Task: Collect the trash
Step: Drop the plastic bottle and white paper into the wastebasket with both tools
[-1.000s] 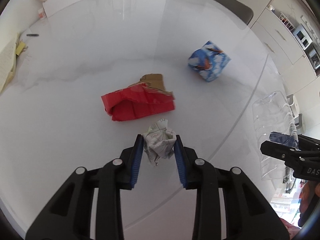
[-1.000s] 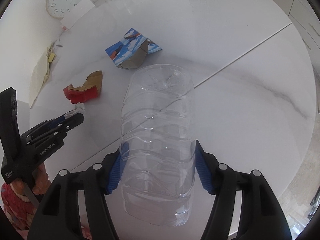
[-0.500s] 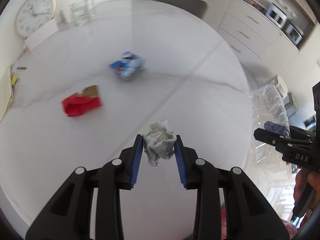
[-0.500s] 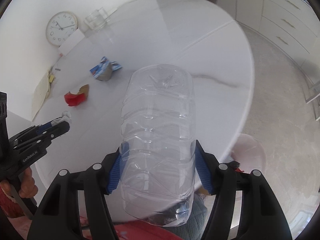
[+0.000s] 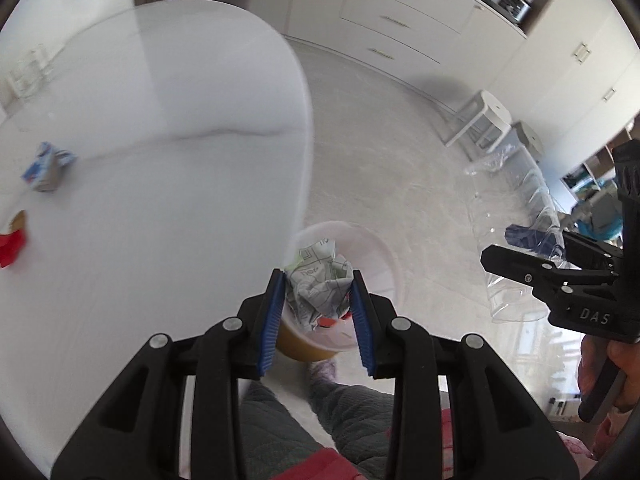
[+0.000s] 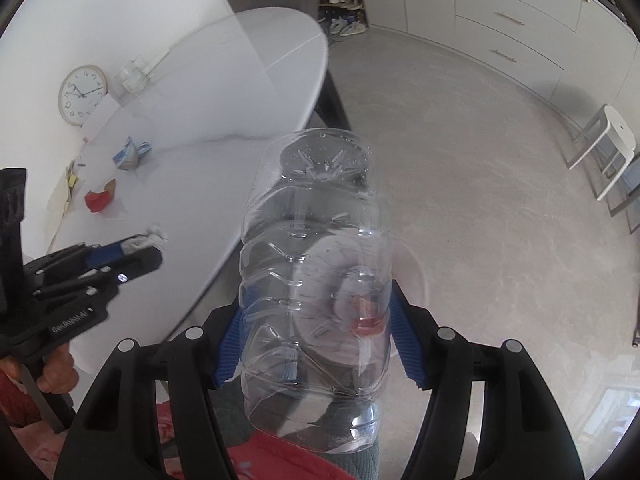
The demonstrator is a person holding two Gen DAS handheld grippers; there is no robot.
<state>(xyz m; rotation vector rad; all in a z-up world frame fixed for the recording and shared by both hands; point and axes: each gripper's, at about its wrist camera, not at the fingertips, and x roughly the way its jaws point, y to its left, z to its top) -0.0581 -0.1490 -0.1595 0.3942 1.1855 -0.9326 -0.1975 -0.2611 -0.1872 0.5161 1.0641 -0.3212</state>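
Observation:
My left gripper (image 5: 318, 280) is shut on a crumpled paper ball (image 5: 316, 284) and holds it beyond the table edge, above a pale round bin (image 5: 360, 248) on the floor. My right gripper (image 6: 316, 332) is shut on a clear plastic bottle (image 6: 316, 280), held in the air over the floor; the bin (image 6: 412, 276) shows behind and through it. The left gripper also shows in the right wrist view (image 6: 152, 246), and the right gripper with the bottle in the left wrist view (image 5: 516, 256). A red wrapper (image 6: 98, 200) and a blue carton (image 6: 128, 156) lie on the white table (image 6: 224, 92).
A clock (image 6: 82, 94), a glass container (image 6: 132, 76) and papers (image 6: 64, 188) are at the table's far side. A white stool (image 6: 608, 144) and white drawers (image 6: 516, 20) stand across the grey floor. My legs are below the grippers.
Both grippers have swung right, away from the table and out over the floor. The paper ball is now above the bin. The bottle stays gripped.

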